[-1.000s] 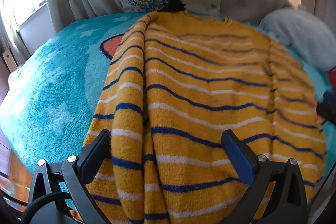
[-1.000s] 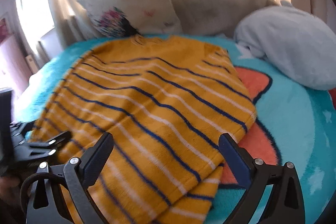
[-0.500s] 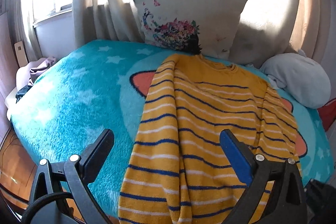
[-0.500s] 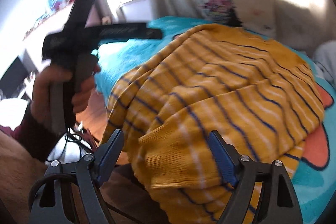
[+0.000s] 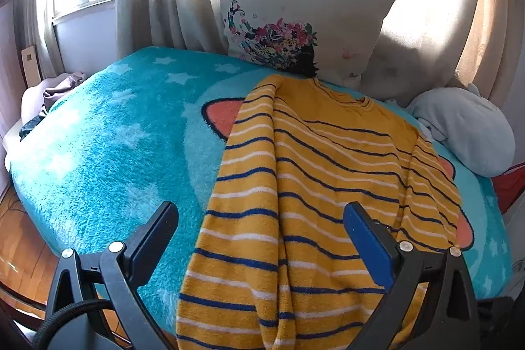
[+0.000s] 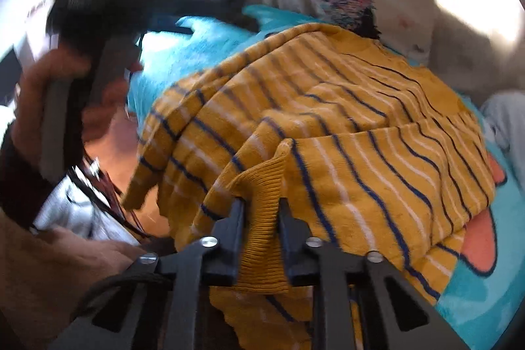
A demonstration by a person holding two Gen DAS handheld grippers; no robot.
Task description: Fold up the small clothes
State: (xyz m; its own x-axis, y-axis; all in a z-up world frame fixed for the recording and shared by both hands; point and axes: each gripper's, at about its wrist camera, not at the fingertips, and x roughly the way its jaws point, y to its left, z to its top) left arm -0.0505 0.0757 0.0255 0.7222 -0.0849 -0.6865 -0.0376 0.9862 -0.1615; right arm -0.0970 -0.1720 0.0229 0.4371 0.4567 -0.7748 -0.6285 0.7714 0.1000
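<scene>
— So where's the sweater now?

— Centre of the left wrist view, lying lengthwise on the teal blanket, neckline up by the floral pillow, hem spilling over the near edge at the bottom of the frame.

— And the grippers?

— The right gripper has just been closing, and its jaws are now clamped on the ribbed hem, low centre of its own view. The left gripper hangs above the cloth with its jaws spread wide and nothing between them; a hand carries it at the left of the right wrist view.

— How will that knit behave?

— Soft and floppy, I'd say. It's light, but it drapes and bunches, so a single pinch will drag it askew.

— Where would you take hold?

— At the ribbing. It looks firmer than the striped body. A second pinch at the other hem corner should keep the edge straight when it's lifted over.
</scene>
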